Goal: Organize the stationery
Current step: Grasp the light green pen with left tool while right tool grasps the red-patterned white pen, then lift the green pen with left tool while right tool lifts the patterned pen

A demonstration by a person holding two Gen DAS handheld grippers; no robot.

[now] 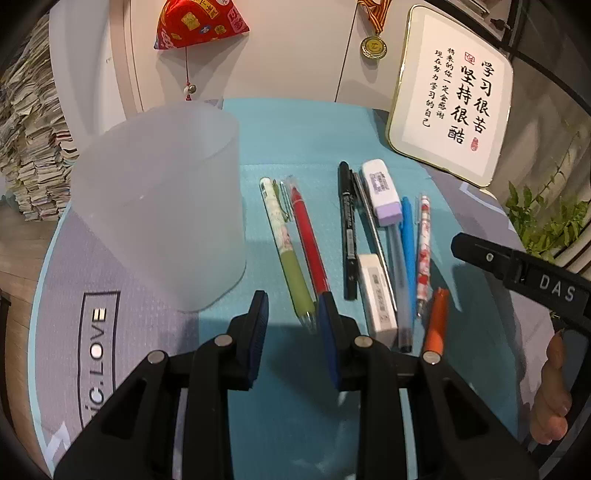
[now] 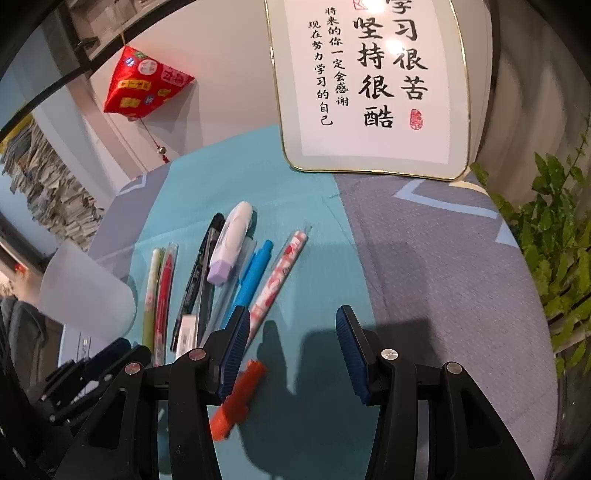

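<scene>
Several pens lie side by side on a teal mat (image 1: 303, 133). From the left they are a green pen (image 1: 286, 251), a red pen (image 1: 308, 240), a black marker (image 1: 347, 229), a blue pen (image 1: 408, 243) and a floral pen (image 1: 424, 254). Among them are a purple-ended eraser (image 1: 382, 192), a white eraser (image 1: 376, 295) and an orange marker (image 1: 436, 321). A frosted cup (image 1: 162, 203) stands at the left. My left gripper (image 1: 293, 306) is open over the green pen's tip, its pads clear of it. My right gripper (image 2: 291, 321) is open and empty, with the orange marker (image 2: 240, 398) under its left finger.
A framed calligraphy board (image 2: 373, 85) leans at the back right. A leafy plant (image 2: 561, 258) hangs over the table's right edge. Paper stacks (image 1: 29, 147) rise at the far left. A red pouch (image 1: 199, 22) and a medal (image 1: 373, 46) hang on the wall.
</scene>
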